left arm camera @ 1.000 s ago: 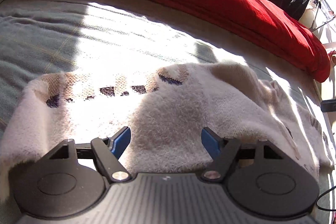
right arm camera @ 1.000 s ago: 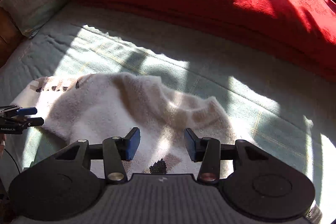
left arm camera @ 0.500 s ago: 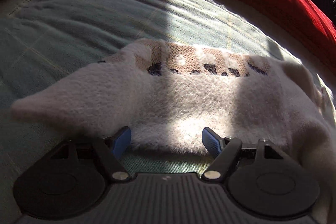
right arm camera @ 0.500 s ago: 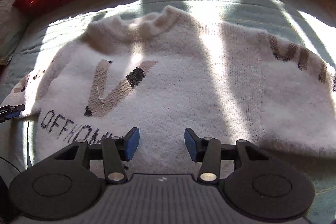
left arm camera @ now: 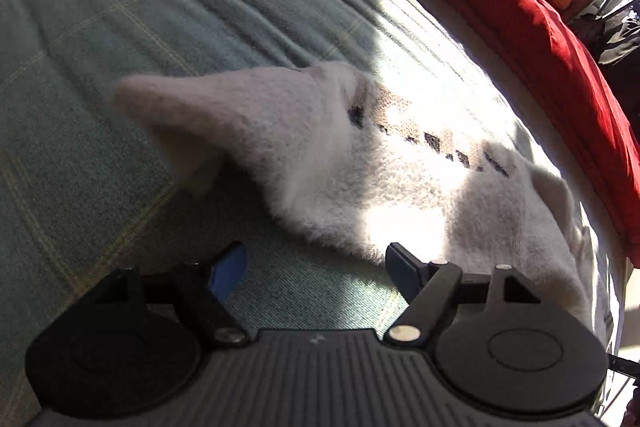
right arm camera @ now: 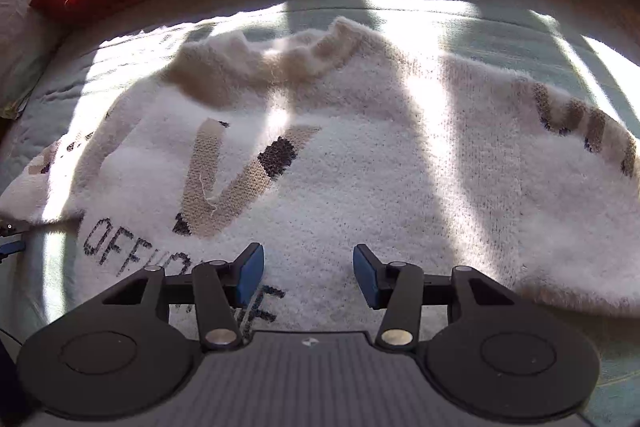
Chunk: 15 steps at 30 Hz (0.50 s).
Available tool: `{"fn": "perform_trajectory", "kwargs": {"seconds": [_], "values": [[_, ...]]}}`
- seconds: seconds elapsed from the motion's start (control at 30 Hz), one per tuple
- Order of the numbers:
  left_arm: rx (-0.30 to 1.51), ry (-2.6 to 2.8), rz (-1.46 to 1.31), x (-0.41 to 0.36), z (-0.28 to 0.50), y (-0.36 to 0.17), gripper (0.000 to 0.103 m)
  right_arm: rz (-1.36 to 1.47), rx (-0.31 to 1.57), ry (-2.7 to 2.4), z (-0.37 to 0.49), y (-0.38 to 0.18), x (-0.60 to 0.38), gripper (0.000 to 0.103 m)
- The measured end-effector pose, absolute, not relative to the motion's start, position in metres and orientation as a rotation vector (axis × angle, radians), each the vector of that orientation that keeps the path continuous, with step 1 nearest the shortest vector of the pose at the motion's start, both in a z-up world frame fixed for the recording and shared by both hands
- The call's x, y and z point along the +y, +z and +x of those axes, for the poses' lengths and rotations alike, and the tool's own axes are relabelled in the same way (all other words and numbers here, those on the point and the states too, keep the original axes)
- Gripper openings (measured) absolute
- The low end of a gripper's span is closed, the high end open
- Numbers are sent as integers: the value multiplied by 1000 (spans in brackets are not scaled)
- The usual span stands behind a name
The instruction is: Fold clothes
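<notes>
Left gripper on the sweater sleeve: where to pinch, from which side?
Likely the pointed sleeve tip of the white sweater, coming from the bare green bedspread side. The tip juts out over the cover and seems to lift slightly, so one finger could slip under. The left gripper is open near the sleeve's lower edge, nothing between its jaws.

Sweater [right arm camera: 360, 187] lettering partly behind right hand-held gripper [right arm camera: 308, 273], sleeve tip [left arm camera: 132, 95] blurred, perhaps lifted
</notes>
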<state>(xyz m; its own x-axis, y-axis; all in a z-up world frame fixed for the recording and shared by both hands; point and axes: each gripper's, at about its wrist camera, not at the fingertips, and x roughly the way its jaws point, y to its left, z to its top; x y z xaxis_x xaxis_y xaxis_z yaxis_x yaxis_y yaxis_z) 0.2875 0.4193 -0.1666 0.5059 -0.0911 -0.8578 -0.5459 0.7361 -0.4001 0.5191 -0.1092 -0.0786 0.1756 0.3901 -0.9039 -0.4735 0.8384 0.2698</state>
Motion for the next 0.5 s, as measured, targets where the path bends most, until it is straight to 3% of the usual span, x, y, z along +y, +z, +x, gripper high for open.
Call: {"fn": "perform_trajectory", "kwargs": {"seconds": [0.2,0.5], "values": [[1017,223,-563,420,320,-183,76,-83,1245,621,517,-78,-101,54],[854,341,-582,476,331,-168,76,-100,1240,624,514,-76,-102,55]]}}
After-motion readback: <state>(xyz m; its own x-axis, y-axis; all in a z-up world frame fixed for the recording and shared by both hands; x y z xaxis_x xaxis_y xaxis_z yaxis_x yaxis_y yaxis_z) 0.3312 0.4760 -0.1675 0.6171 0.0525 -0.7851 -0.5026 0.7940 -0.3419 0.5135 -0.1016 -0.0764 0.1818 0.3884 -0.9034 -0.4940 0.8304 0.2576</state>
